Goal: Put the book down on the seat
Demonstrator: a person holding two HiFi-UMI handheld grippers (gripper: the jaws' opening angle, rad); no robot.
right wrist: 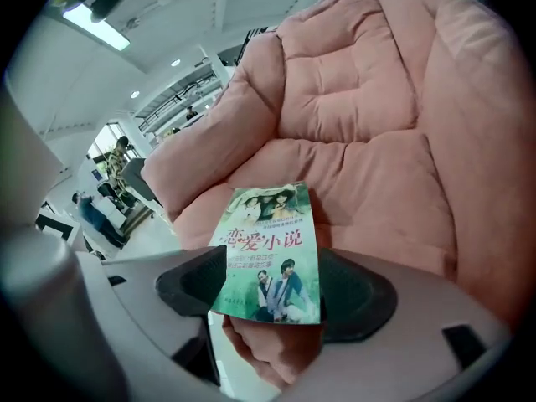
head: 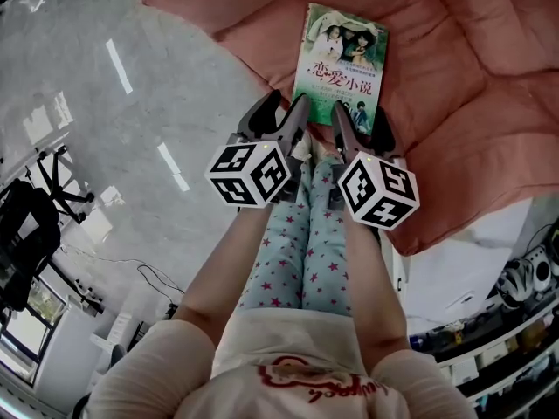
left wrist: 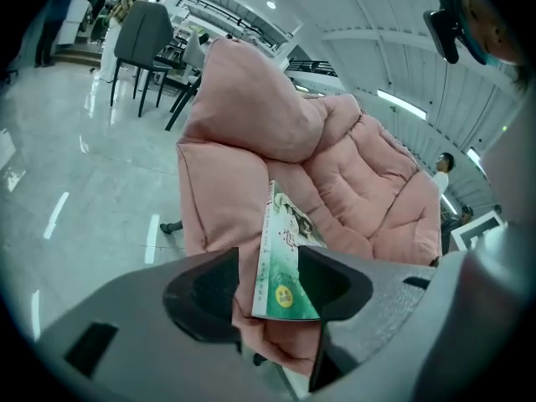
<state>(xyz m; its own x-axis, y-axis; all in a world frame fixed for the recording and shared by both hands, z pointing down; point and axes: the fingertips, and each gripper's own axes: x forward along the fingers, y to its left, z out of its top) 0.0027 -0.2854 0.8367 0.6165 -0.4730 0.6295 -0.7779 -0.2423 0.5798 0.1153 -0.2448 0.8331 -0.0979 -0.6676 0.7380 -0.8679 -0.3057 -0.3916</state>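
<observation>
A green paperback book (head: 341, 59) lies cover-up on the pink cushioned seat (head: 454, 85), near its front edge. Both grippers sit at the book's near end. My left gripper (head: 279, 112) is open at the book's near left corner. In the left gripper view the book (left wrist: 280, 266) shows edge-on between the jaws, with a clear gap to the left pad. My right gripper (head: 360, 125) is open at the near right corner. The book (right wrist: 272, 249) rests flat on the seat (right wrist: 368, 166) between its jaws in the right gripper view.
Glossy grey floor (head: 105, 103) spreads to the left of the seat. A black chair (head: 26, 234) stands at the far left. Shelves with small items (head: 515, 278) are at the lower right. Dark chairs (left wrist: 142, 40) and people stand far behind the seat.
</observation>
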